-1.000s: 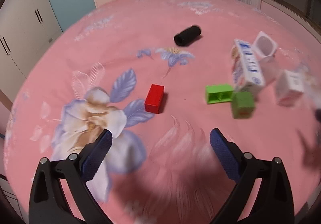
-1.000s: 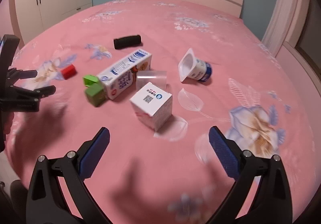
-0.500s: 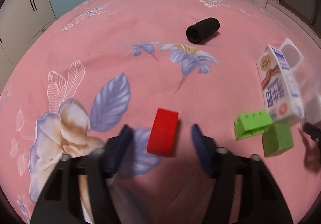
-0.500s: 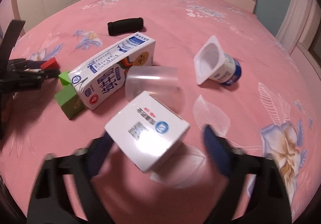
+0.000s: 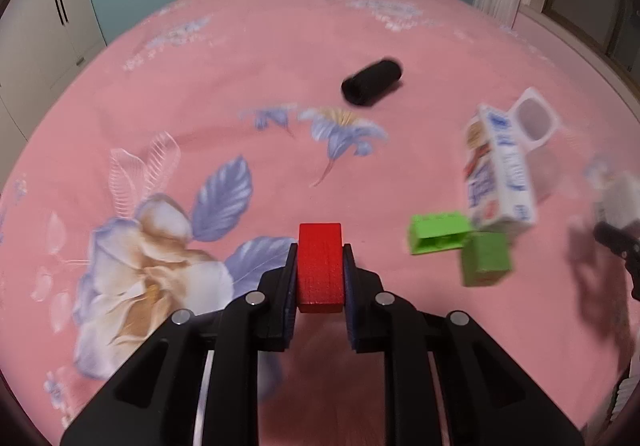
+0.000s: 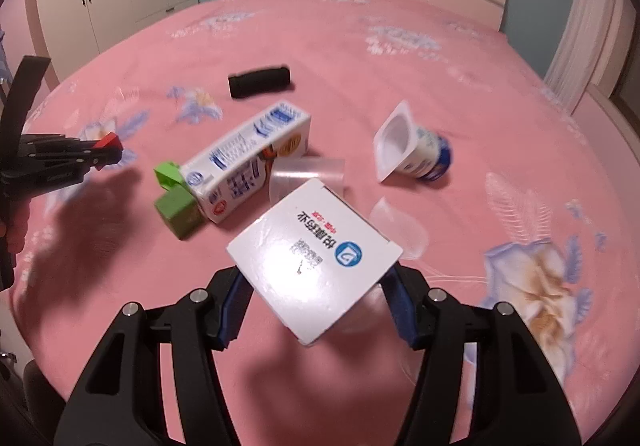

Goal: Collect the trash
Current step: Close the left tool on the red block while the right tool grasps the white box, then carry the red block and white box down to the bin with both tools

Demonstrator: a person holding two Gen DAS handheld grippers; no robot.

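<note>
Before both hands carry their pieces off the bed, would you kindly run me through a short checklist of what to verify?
1. Left gripper clamped on the red block: ok, its jaws have just closed and the pads press both sides.
2. Right gripper holding the white box: ok, jaws have just been closing, pads at two opposite corners.
3. Box grip secure: cannot tell, a corner hold may slip.
4. Milk carton, yogurt cup and clear cup collected: not ok, all on the bed.
5. A bin for the trash in sight: not ok, none visible.
</note>
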